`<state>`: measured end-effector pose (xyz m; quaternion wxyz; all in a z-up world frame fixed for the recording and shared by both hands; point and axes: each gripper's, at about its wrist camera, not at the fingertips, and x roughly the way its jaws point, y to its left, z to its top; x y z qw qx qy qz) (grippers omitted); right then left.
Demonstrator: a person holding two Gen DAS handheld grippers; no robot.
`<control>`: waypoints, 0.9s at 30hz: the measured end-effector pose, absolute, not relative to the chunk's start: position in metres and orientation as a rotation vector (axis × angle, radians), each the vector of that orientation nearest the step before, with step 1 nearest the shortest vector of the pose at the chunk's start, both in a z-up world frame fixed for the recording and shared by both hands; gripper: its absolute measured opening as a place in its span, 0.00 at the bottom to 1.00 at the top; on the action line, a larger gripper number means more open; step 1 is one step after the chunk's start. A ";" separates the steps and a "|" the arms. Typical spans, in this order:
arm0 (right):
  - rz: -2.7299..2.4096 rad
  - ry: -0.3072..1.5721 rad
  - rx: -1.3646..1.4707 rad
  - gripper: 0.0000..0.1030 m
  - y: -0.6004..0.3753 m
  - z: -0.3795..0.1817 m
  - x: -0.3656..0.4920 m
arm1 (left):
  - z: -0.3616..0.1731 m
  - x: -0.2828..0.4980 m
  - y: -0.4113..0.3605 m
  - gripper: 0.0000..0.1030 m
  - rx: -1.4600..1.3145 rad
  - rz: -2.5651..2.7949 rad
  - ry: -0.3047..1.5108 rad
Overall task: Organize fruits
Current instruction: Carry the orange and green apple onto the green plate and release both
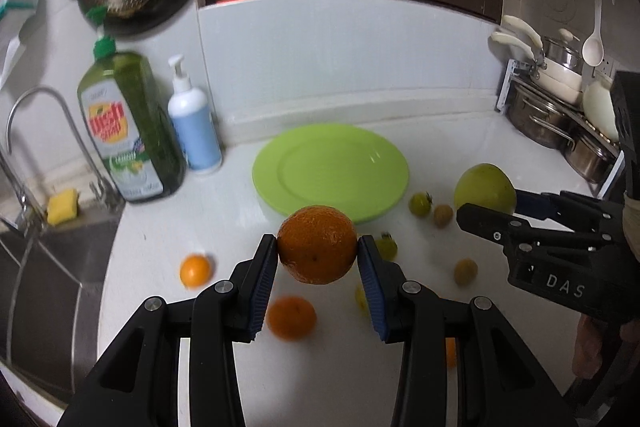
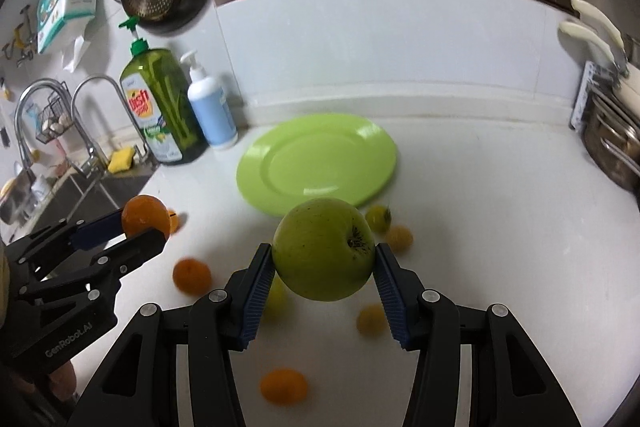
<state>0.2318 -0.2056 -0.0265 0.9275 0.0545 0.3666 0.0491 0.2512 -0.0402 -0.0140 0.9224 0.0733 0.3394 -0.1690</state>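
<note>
My left gripper [image 1: 317,251] is shut on an orange [image 1: 316,245] and holds it above the white counter, just in front of the empty green plate [image 1: 330,171]. My right gripper [image 2: 324,259] is shut on a green apple [image 2: 325,249], also held above the counter in front of the plate [image 2: 316,165]. In the left wrist view the apple [image 1: 484,189] and right gripper show at the right. In the right wrist view the orange [image 2: 145,215] and left gripper show at the left. Small oranges [image 1: 195,270] [image 1: 291,317] and small yellow-green fruits [image 1: 421,203] lie scattered on the counter.
A green dish soap bottle [image 1: 130,127] and a white pump bottle [image 1: 194,123] stand left of the plate. The sink [image 1: 48,267] and faucet [image 1: 44,131] are at the far left. Steel pots [image 1: 556,115] stand on a rack at the right.
</note>
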 end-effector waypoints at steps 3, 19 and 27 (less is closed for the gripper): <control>0.111 0.749 0.107 0.50 -0.206 -0.022 0.251 | -0.010 0.267 -0.042 0.40 0.155 -0.355 0.685; 0.151 0.815 0.061 0.50 -0.215 -0.038 0.355 | -0.038 0.369 -0.061 0.40 0.215 -0.400 0.751; 0.167 0.905 0.035 0.50 -0.217 -0.071 0.389 | -0.066 0.406 -0.072 0.40 0.265 -0.439 0.814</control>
